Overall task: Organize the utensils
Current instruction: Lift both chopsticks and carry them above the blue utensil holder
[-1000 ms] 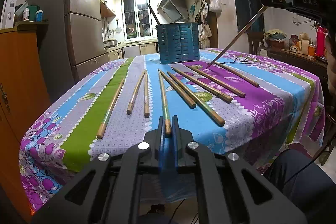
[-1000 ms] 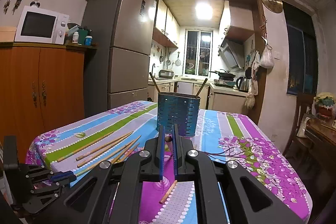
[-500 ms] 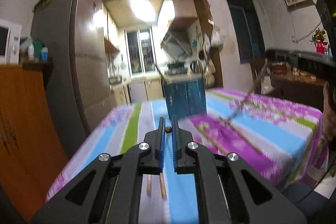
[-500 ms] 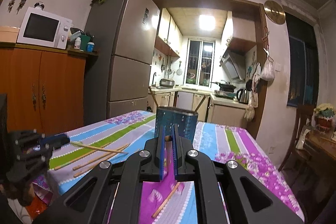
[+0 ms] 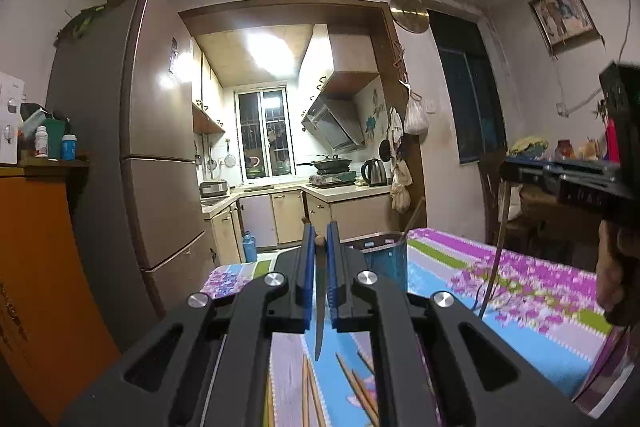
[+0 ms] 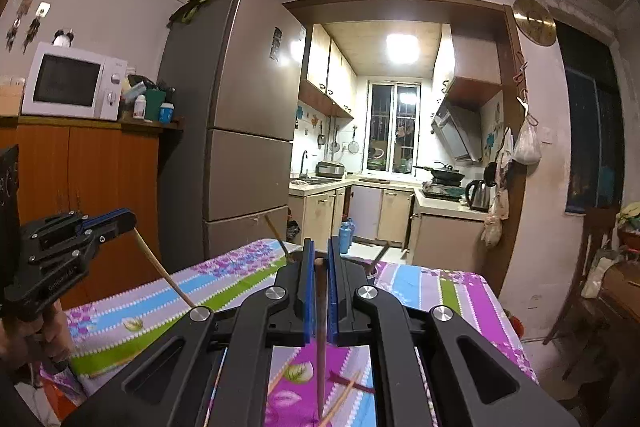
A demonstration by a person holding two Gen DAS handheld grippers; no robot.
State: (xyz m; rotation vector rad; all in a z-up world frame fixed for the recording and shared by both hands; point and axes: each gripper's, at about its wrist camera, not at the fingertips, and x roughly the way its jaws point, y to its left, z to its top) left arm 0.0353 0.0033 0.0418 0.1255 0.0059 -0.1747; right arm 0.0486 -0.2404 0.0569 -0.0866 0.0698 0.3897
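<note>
On the left, the left hand-held gripper (image 5: 318, 239) is raised above the table (image 5: 532, 291), its blue-padded fingers (image 5: 308, 267) clamped on a wooden chopstick (image 5: 319, 315) that hangs down between them, tip pointing at the striped floral tablecloth. Below it, several more loose chopsticks (image 5: 352, 383) lie on the cloth. Just right of those fingers stands the blue slotted utensil holder (image 5: 386, 261), upright on the table with a chopstick leaning out of it. Further right, the right hand-held gripper (image 6: 318, 261) is also lifted and is closed on its own chopstick (image 6: 320, 339), which hangs steeply with its tip just above the cloth. From the right wrist view, the holder is mostly hidden behind that gripper's fingers.
</note>
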